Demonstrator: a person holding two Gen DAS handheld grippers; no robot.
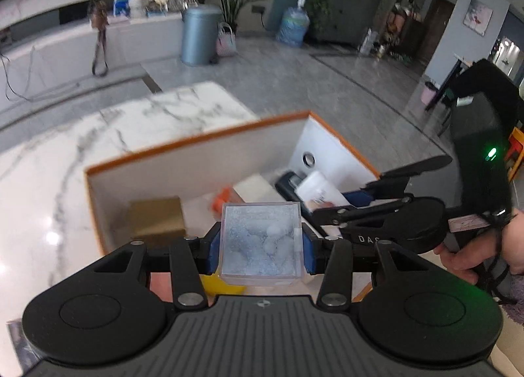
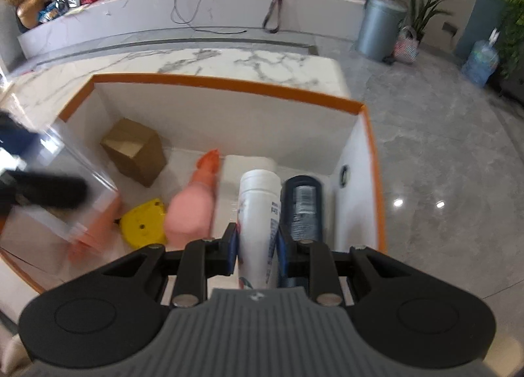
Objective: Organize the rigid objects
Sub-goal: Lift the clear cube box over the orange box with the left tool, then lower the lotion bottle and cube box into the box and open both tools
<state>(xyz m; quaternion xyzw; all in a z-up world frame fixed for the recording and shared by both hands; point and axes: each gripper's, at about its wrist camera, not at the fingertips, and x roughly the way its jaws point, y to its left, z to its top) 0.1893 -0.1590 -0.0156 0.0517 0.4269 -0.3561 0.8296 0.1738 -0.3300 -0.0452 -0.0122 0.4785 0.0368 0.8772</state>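
left gripper (image 1: 261, 241) is pinching a clear box (image 1: 260, 241) w/ whitish stuff inside, blue pads (image 1: 213, 254) pressed on both its sides; it's held above the near edge of the bin (image 1: 196, 144), a white bin w/ an orange rim sitting on a marble table (image 1: 82, 154); right gripper (image 2: 257, 241) is clamped on a white bottle (image 2: 258, 223), which points into the bin, base end toward the far wall; just right of it, touching or nearly, a dark bottle (image 2: 303, 210) lies against the bin's right wall; left of the white one lies a pink bottle (image 2: 193, 210) w/ an orange cap, tip toward the back; a yellow thing (image 2: 144, 224) sits beside the pink bottle's base, can't tell what it is; a brown carton (image 2: 134, 151) stands tilted in the back-left corner; under the white bottle's far end there's a white block (image 2: 249, 162), partly hidden; in the right view the left gripper and its clear box are a blur at the left edge, over the bin's left side; in the left view the person's hand (image 1: 471, 259) grips the right tool's handle.
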